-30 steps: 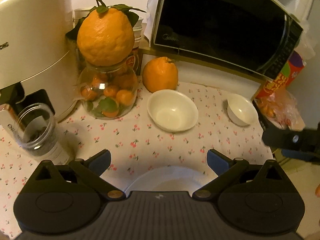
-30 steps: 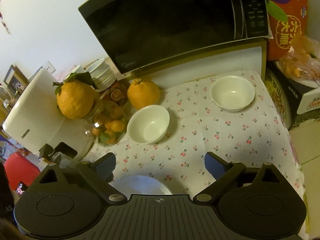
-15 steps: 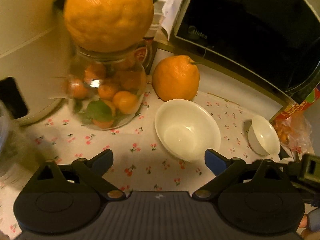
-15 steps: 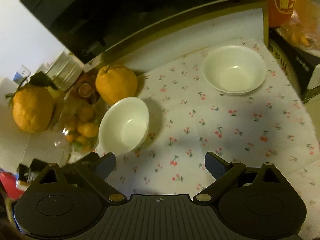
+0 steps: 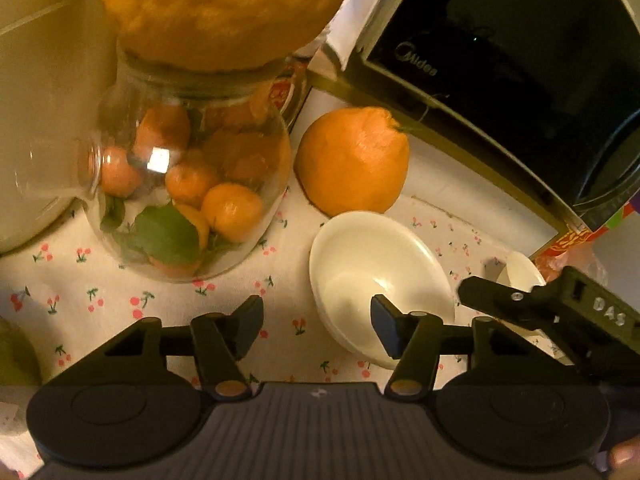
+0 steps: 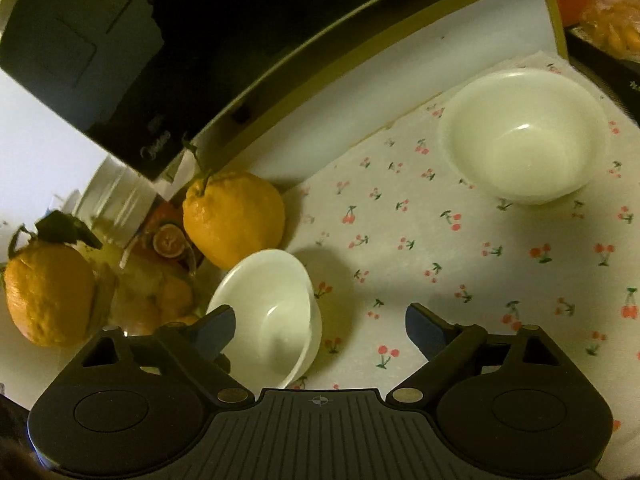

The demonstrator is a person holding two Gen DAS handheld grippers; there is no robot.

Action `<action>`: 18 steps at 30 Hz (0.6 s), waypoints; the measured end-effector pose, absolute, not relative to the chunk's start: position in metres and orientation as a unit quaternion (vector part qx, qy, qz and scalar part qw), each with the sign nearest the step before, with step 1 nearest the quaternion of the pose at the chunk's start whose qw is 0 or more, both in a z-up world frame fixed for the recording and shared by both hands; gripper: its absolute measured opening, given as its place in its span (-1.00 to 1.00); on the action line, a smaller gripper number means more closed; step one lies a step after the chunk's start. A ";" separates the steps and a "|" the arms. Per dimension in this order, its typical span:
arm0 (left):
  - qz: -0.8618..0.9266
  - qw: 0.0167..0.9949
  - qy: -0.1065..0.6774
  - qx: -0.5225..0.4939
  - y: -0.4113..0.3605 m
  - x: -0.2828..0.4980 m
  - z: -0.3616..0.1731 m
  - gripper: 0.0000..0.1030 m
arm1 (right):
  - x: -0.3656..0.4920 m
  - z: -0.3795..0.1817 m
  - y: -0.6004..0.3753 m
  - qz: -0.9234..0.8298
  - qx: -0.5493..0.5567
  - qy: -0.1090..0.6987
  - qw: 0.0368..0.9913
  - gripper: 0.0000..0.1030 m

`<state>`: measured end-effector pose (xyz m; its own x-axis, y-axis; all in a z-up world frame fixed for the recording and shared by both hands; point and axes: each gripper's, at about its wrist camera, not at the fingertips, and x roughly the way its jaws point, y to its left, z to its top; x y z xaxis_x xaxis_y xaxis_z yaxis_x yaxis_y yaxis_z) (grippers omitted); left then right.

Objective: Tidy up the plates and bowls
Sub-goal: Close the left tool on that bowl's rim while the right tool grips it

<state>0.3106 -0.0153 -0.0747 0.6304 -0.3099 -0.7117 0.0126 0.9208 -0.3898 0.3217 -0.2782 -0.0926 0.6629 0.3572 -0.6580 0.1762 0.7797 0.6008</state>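
A white bowl (image 5: 372,264) sits on the cherry-print cloth in front of a large orange (image 5: 354,160); it also shows in the right wrist view (image 6: 276,308). My left gripper (image 5: 316,328) is open, its right finger over the bowl's near rim. My right gripper (image 6: 320,328) is open, its left finger at the same bowl's left rim. A second white bowl (image 6: 524,136) stands far right by the wall; only its edge (image 5: 520,272) shows in the left wrist view, behind the right gripper's finger (image 5: 496,296).
A glass jar of small oranges (image 5: 188,196) with a big orange on top (image 5: 224,8) stands left of the bowl. A black microwave (image 5: 520,60) hangs above the back. A white appliance (image 5: 44,100) is far left. Snack packages (image 6: 600,8) lie at right.
Both grippers have moved forward and down to the near bowl. The left gripper's jaws have narrowed. The plate by the table's front edge has dropped out of view.
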 end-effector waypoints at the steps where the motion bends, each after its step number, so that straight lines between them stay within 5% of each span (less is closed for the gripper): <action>1: -0.090 0.884 0.423 -0.178 -0.015 0.311 -0.076 -0.04 | 0.323 -0.094 -0.276 0.051 0.325 0.408 0.852 0.67; 9: -0.094 0.879 0.417 -0.211 -0.005 0.312 -0.080 -0.44 | 0.325 -0.103 -0.267 0.042 0.329 0.407 0.851 -0.13; 18: -0.100 0.879 0.408 -0.224 -0.006 0.315 -0.083 -0.74 | 0.325 -0.106 -0.269 0.042 0.346 0.394 0.851 -0.64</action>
